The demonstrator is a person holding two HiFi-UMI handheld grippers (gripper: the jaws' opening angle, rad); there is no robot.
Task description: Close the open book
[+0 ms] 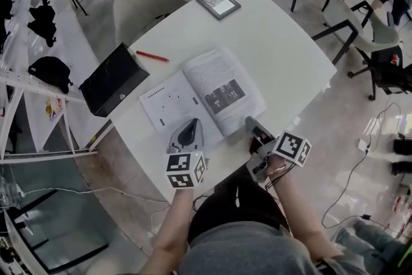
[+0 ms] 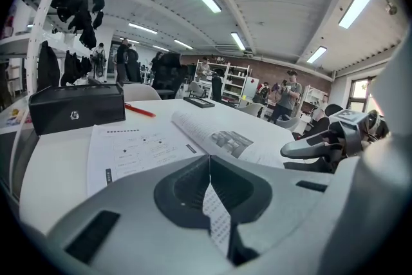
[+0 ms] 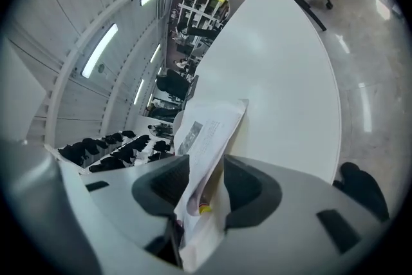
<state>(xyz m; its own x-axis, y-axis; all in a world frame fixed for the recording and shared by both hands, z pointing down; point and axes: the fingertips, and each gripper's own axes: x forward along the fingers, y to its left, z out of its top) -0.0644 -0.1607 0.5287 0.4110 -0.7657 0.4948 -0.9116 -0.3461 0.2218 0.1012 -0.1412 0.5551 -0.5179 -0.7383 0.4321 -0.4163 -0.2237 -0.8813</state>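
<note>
An open book (image 1: 212, 90) lies flat on the white round table (image 1: 283, 42), near its front edge. My left gripper (image 1: 188, 127) sits at the near edge of the left page. In the left gripper view its jaws (image 2: 209, 158) meet at the tips with a strip of printed page (image 2: 219, 222) pinched between them. My right gripper (image 1: 252, 123) is at the book's near right corner. In the right gripper view a few raised right-hand pages (image 3: 209, 129) stand between the jaws of the right gripper (image 3: 205, 165), with a gap to one pad, so it is open.
A black box (image 1: 114, 78) sits at the table's left edge with a red pen (image 1: 152, 56) beside it. A framed slate (image 1: 218, 2) lies at the far edge. A pale chair (image 1: 148, 6) stands behind the table, and more chairs stand at the right.
</note>
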